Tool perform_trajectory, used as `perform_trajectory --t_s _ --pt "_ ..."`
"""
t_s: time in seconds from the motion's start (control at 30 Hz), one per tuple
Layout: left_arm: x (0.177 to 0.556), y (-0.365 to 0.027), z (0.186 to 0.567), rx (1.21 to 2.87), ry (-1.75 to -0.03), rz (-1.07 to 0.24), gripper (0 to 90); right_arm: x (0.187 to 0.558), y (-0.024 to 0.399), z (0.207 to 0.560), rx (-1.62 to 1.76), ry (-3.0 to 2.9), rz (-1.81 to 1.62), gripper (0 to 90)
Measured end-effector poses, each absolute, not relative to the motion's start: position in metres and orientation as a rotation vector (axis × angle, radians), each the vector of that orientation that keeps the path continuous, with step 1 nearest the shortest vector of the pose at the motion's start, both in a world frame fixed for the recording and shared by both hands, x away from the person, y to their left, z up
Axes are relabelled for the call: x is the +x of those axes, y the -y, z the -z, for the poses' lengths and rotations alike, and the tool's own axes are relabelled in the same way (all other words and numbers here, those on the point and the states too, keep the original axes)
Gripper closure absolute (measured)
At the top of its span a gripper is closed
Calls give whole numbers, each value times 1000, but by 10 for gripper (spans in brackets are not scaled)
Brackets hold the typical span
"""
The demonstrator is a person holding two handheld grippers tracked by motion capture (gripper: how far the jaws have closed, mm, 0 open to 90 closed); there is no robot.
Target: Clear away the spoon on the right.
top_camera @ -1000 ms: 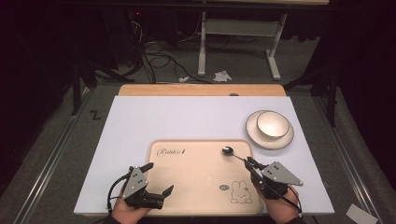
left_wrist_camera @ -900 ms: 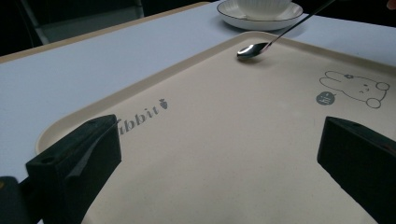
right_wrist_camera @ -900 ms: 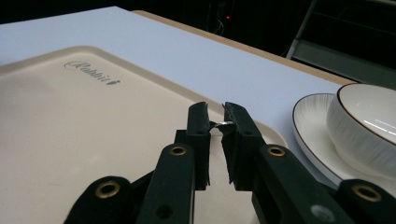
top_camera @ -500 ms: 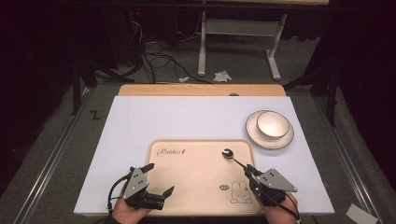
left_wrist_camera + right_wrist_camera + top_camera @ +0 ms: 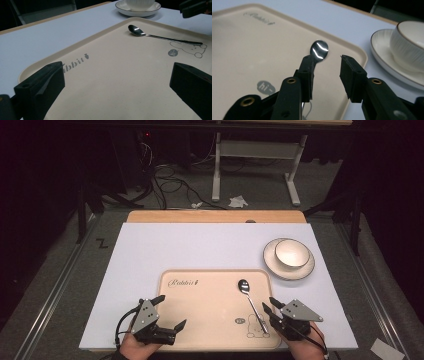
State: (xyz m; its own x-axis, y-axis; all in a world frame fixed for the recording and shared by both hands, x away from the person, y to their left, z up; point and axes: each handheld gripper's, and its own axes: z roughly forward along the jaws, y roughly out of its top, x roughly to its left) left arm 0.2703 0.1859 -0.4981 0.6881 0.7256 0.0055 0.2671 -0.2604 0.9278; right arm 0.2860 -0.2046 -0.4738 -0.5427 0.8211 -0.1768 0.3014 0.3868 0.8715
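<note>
My right tool (image 5: pixel 270 306) has just been opening; its jaws stand apart with nothing gripped. The spoon (image 5: pixel 251 301) lies flat on the tray (image 5: pixel 200 320), its handle just left of that tool. My left tool (image 5: pixel 170 312) gapes open over the tray.

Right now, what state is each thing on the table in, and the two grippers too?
Spoon: lying flat on the tray, bowl end pointing away from the person, not gripped.
Tray: flat on the table.
Bowl: upright on its saucer, looks empty.
Saucer: flat on the table, right of the tray.
Right gripper: jaws just opened, nothing between the fingers.
Left gripper: open wide over the tray, holding nothing.
</note>
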Motion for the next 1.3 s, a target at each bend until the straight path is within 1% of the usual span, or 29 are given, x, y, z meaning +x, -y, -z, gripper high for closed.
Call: perform_trajectory --t_s 0.03,0.07,0.17,0.37,0.53,0.8,1.1,1.3 --pt "270 -186 498 1831 -784 -536 6 286 205 474 959 -2039 -1103 704" --pt "270 -186 498 1832 -784 -536 6 285 204 474 961 -2042 -1103 740" --pt "270 -187 498 1832 -782 -534 8 283 205 474 970 -2042 -1115 900" --pt "270 -186 498 1832 -779 -536 11 285 213 469 968 -2037 -1144 900" --pt "270 -186 498 1833 -781 -536 12 295 221 481 981 -2146 -1086 900" --pt "269 -187 497 1831 -781 -538 14 297 214 497 956 -2375 -909 900" --pt "269 -187 497 1828 -776 -541 15 296 215 503 972 -2413 -878 900" --pt "269 -187 497 1828 -775 -537 16 294 210 506 953 -2442 -862 900"
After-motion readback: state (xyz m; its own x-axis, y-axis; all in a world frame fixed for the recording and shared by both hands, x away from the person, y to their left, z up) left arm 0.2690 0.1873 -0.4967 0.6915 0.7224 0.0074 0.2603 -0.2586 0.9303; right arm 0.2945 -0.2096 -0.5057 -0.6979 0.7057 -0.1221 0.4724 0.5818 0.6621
